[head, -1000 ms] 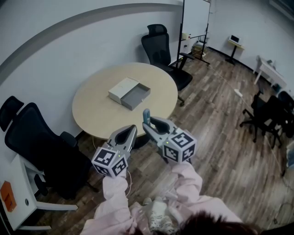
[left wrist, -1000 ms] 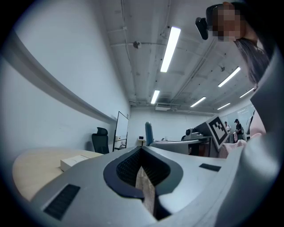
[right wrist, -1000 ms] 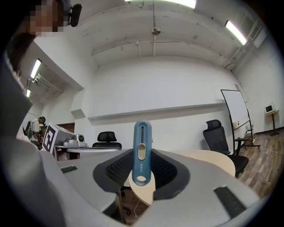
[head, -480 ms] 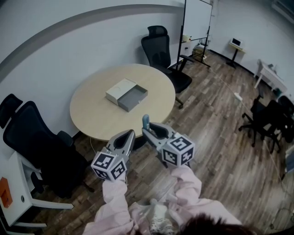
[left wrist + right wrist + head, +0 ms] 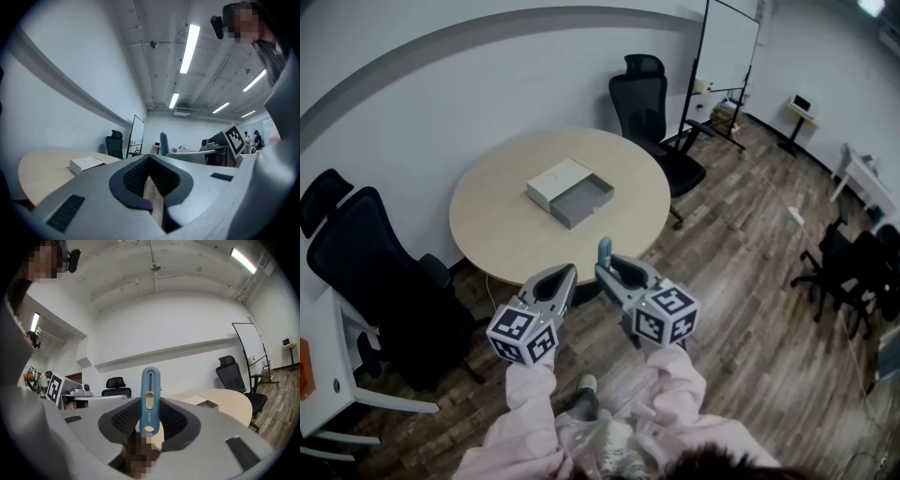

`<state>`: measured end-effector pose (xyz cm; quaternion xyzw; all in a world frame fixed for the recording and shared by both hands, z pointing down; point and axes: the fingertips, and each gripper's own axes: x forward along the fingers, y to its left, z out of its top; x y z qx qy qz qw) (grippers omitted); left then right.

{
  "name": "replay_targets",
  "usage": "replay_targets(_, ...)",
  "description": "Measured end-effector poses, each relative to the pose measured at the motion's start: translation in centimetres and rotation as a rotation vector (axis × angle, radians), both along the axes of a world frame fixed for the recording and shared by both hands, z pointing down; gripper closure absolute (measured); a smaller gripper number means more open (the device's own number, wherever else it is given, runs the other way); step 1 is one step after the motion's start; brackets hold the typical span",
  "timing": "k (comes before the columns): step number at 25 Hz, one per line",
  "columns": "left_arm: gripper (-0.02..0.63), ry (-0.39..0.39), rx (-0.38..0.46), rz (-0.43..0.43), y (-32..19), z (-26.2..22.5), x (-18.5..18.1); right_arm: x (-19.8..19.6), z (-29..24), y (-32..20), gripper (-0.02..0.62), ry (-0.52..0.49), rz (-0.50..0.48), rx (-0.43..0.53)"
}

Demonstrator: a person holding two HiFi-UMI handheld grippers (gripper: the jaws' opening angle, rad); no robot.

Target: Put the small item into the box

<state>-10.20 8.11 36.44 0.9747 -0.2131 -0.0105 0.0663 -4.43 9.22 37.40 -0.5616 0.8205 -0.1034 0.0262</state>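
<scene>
A white box with its grey drawer pulled out (image 5: 572, 190) lies in the middle of the round beige table (image 5: 511, 239). My right gripper (image 5: 606, 269) is shut on a small blue slider-type item (image 5: 604, 249), which stands upright between its pads (image 5: 150, 399). It hovers over the floor just short of the table's near edge. My left gripper (image 5: 566, 274) is beside it on the left, jaws together with nothing in them (image 5: 152, 187). The box (image 5: 202, 402) shows ahead and to the right in the right gripper view, and the box (image 5: 86, 163) shows to the left in the left gripper view.
Black office chairs stand left of the table (image 5: 370, 272) and behind it (image 5: 652, 103). A whiteboard (image 5: 727, 47) stands at the back right, more chairs (image 5: 862, 267) at the far right, a white desk (image 5: 319, 375) at the lower left. The floor is wood planks.
Both grippers have sunk slightly in the head view and the table has shifted a little to the right. The blue item stays clamped in the right gripper.
</scene>
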Motion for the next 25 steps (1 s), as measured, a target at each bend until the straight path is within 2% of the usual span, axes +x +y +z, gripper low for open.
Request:
replay_targets(12,0.597,0.01,-0.018,0.015,-6.7,0.7,0.8,0.8,0.8,-6.7,0.468,0.006,0.014,-0.013)
replay_targets(25,0.597,-0.005,-0.029,0.087,-12.2,1.1,3.9,3.4,1.1,-12.1,0.468,-0.008,0.064,-0.03)
